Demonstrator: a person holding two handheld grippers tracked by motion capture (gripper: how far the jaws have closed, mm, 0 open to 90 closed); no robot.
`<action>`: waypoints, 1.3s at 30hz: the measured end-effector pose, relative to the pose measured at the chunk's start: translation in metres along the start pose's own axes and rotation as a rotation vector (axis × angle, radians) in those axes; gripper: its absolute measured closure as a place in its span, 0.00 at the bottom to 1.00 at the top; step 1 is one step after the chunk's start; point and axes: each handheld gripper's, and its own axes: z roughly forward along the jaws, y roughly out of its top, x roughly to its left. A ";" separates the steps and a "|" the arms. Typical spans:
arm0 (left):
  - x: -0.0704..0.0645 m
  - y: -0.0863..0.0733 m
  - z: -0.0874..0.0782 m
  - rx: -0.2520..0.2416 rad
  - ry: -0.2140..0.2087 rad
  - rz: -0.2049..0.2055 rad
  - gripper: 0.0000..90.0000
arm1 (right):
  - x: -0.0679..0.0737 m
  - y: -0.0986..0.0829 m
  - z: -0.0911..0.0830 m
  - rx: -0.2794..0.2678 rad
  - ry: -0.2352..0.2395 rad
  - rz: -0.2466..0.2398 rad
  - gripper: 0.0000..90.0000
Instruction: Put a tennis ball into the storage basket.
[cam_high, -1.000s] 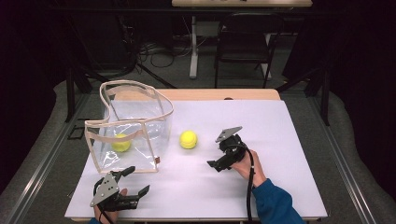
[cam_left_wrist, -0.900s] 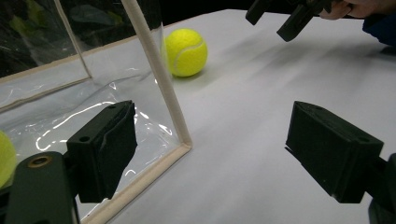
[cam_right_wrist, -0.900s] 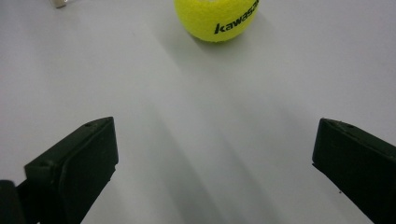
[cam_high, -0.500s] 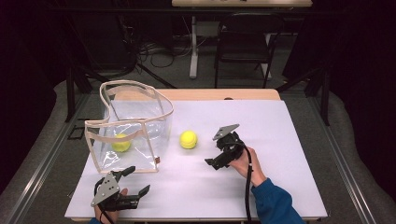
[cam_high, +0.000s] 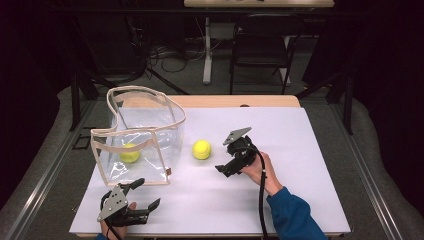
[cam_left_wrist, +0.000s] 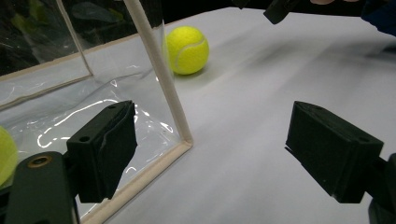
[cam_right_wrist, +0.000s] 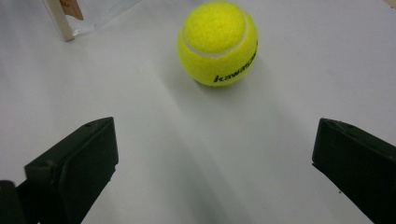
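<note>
The right gripper (cam_high: 223, 169) hangs just right of the loose ball (cam_high: 201, 149), its black jaws spread wide and holding nothing; in its own view the ball (cam_right_wrist: 217, 43) lies ahead between the two blocky jaw pads, apart from both. That ball is round, fuzzy and yellow-green with a white seam and black lettering. There are two balls: this one on the smooth white table (cam_high: 310, 165), and a second ball (cam_high: 129, 153) inside the clear plastic bag (cam_high: 145, 131), a soft, glossy bag with tan fabric edging standing at the left. The left gripper (cam_high: 147, 196) rests at the near left edge, jaws also spread and empty, just beside the bag's near corner. Since a second ago the right gripper has edged leftward toward the loose ball; the balls, bag and left gripper have stayed put.
</note>
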 end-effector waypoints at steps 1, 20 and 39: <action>0.000 0.000 0.000 0.000 0.000 0.000 0.18 | -0.001 0.003 0.000 -0.001 0.002 -0.002 0.00; 0.000 0.000 0.000 -0.004 0.000 -0.001 0.18 | -0.008 0.031 0.008 0.015 0.011 -0.020 0.00; 0.001 0.000 0.001 -0.002 0.000 0.000 0.18 | -0.011 0.049 0.022 0.038 0.025 -0.035 0.00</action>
